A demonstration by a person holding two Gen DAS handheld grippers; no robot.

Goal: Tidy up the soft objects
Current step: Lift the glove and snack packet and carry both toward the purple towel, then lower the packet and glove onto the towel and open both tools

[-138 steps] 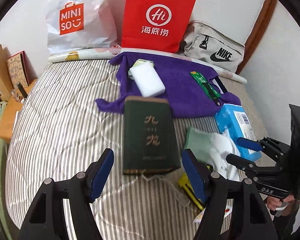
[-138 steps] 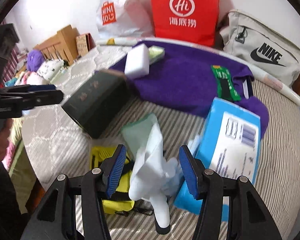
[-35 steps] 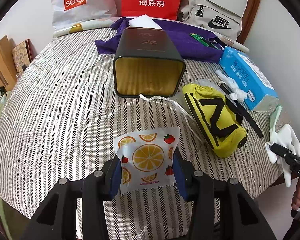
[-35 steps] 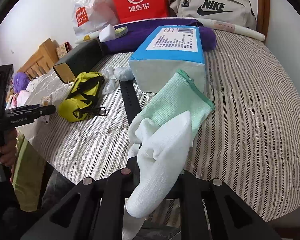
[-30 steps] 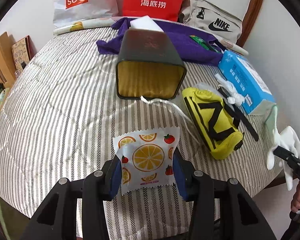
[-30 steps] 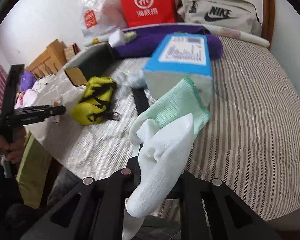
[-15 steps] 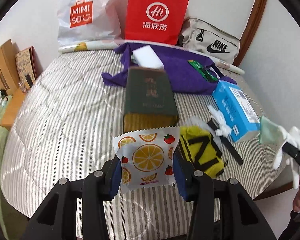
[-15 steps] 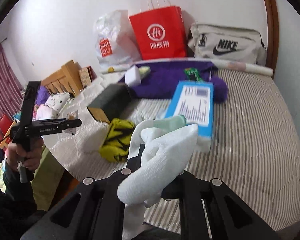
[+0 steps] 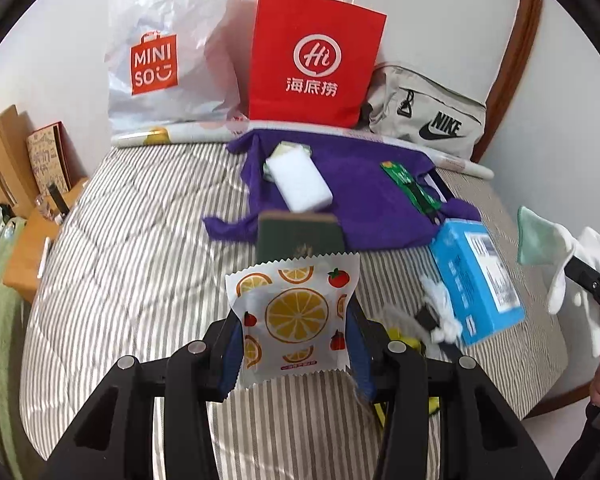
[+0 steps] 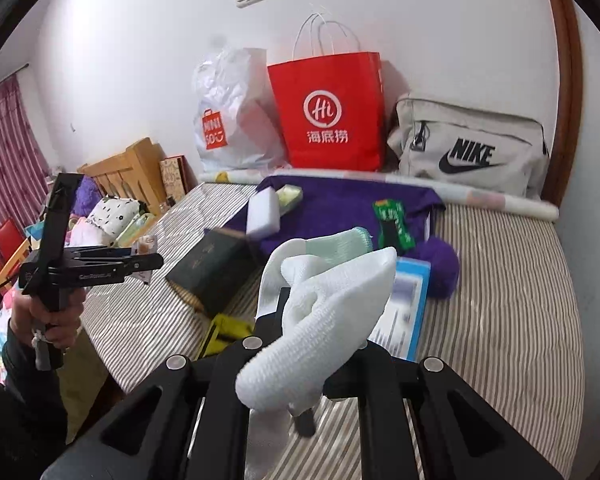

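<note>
My left gripper (image 9: 294, 340) is shut on a fruit-printed packet (image 9: 296, 312) and holds it upright above the striped bed (image 9: 140, 248). The right wrist view shows this gripper (image 10: 140, 264) side-on at the left, in a person's hand. My right gripper (image 10: 308, 344) is shut on a white and mint-green glove (image 10: 332, 304) that drapes over its fingers and hides them. The same glove (image 9: 556, 248) hangs at the right edge of the left wrist view. A purple cloth (image 9: 360, 184) lies at the back of the bed with a white sponge (image 9: 300, 180) on it.
A dark green box (image 9: 300, 236), a blue tissue pack (image 9: 480, 276), a yellow pouch (image 10: 224, 332) and another white glove (image 9: 440, 304) lie on the bed. A red paper bag (image 9: 312, 60), a white plastic bag (image 9: 168, 52) and a beige sports bag (image 9: 428, 120) stand against the wall.
Both grippers have risen above the bed with the packet and the glove still held. The views have tilted up, so more of the wall and bags shows.
</note>
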